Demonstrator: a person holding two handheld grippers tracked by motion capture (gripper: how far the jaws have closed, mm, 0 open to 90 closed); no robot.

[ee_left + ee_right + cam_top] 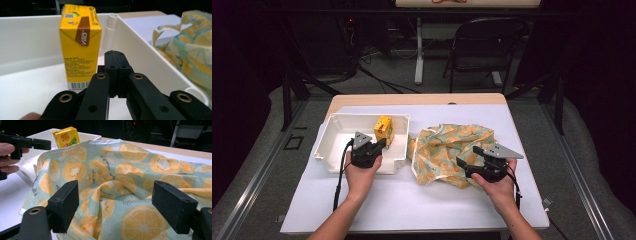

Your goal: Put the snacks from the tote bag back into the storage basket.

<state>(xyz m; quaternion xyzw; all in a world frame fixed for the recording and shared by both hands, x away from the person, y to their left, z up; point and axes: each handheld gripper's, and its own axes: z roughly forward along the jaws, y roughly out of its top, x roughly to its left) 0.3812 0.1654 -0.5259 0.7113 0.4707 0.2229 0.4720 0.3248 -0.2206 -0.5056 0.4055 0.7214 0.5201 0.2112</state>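
Observation:
A yellow drink carton [383,130] [80,47] [66,136] stands upright in the white tray [328,150] [150,50]. My left gripper [379,144] [115,56] is shut with nothing between its jaws. Its tips reach into the tray, just short of the carton and to its right. A crumpled cloth bag [447,145] [190,50] [130,165] printed with orange slices lies on the table right of the tray. My right gripper [468,156] [116,205] stands open at the bag's near right side, its jaws spread wide over the fabric and gripping nothing.
A white sheet [412,200] covers the wooden table [422,99]. The bag lies close against the tray's right wall. A dark folding chair [482,45] and a table leg [418,55] stand on the floor beyond the far edge.

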